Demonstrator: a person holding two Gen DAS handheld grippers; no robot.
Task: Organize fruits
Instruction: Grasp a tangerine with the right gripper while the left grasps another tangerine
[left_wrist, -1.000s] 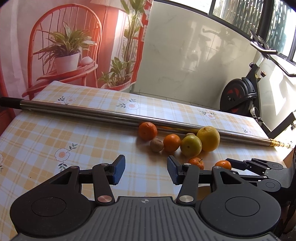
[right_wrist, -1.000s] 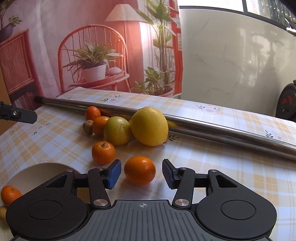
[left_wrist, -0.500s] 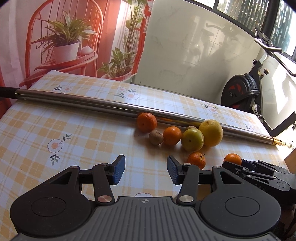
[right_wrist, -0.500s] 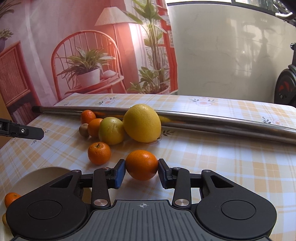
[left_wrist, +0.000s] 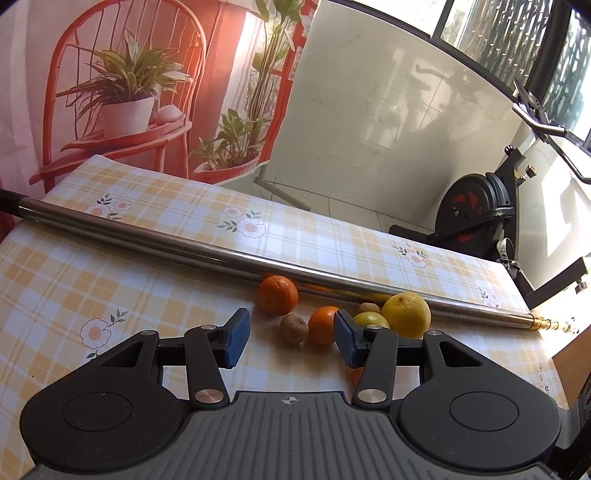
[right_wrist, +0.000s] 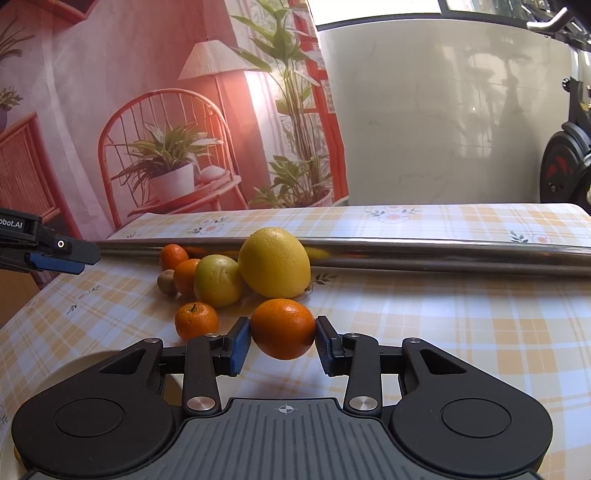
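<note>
Table (right_wrist: 461, 332) carries a long pole (right_wrist: 443, 251) lying across it, side to side. Fruit cluster sits just in front of the pole. In the right wrist view, left to right: kiwi (right_wrist: 167, 281), mandarin (right_wrist: 186, 276) with another mandarin (right_wrist: 173, 256) behind it against the pole, apple (right_wrist: 218, 280), lemon (right_wrist: 274, 262). Apple touches lemon. A stemmed mandarin (right_wrist: 195, 320) lies in front of the apple, apart from it. An orange (right_wrist: 283, 328) sits between the right gripper (right_wrist: 283, 345) pads, in front of the lemon. Plate (right_wrist: 92, 360) rim lies at near left, below that gripper. Left gripper (left_wrist: 291, 341) is over bare cloth, before the kiwi; it enters the right view at far left. Exercise bike (left_wrist: 476, 206) stands beyond the table's far right.
</note>
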